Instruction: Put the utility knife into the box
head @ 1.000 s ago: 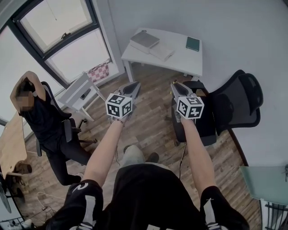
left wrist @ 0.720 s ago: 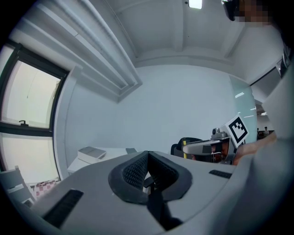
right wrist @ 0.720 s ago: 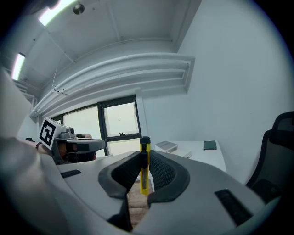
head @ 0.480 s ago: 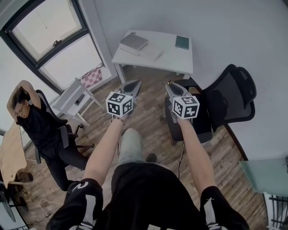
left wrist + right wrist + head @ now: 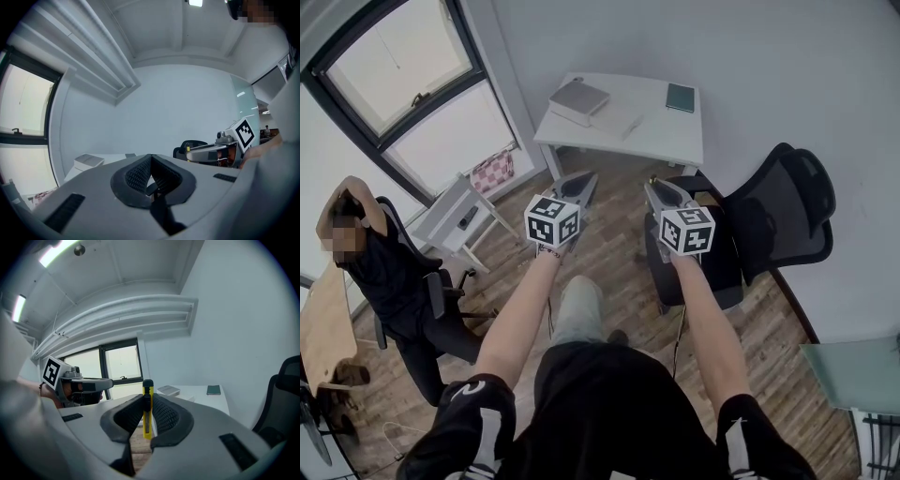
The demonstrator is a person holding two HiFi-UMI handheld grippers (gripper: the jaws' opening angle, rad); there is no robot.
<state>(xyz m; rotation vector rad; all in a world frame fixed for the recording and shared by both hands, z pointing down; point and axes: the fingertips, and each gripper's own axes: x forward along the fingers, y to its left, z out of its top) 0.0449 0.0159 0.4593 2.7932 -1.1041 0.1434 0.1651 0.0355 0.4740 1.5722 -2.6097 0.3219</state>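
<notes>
Underfoot, wood-plank floor (image 5: pixel 609 253). Against the far wall, a white bench (image 5: pixel 661 131), well apart from both claws, carrying a grey box (image 5: pixel 578 99) at its left end and a green notebook (image 5: pixel 680 97) at its right. Right of the arms, a black office chair (image 5: pixel 783 220); left of them, a seated person (image 5: pixel 389 272). Held out side by side above the floor: left claw (image 5: pixel 150 161), pressed together on nothing, and right claw (image 5: pixel 148 401), clamped on the yellow utility knife (image 5: pixel 147 420), upright between the pads, black end poking above them.
</notes>
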